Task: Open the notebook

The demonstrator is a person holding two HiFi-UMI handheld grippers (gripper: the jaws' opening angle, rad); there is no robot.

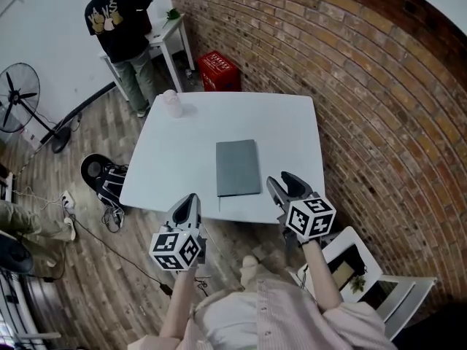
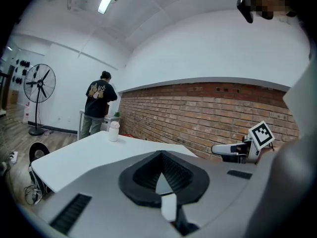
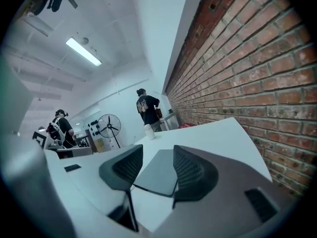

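Note:
A closed grey notebook [image 1: 238,168] lies flat on the white table [image 1: 284,130], near its front edge. In the right gripper view the notebook [image 3: 157,175] shows between and just beyond the jaws. My right gripper [image 1: 281,180] [image 3: 157,153] is open, hovering at the table's front edge just right of the notebook, holding nothing. My left gripper [image 1: 190,200] [image 2: 160,155] is shut and empty, at the front edge left of the notebook. Neither gripper touches the notebook.
A small white bottle [image 1: 172,103] [image 2: 114,131] stands at the table's far left corner. A brick wall [image 1: 350,86] runs along the right. A person [image 1: 124,28] stands at a far desk. A fan [image 1: 18,93], a backpack [image 1: 102,175], a red crate [image 1: 219,70] and a white chair [image 1: 365,268] surround the table.

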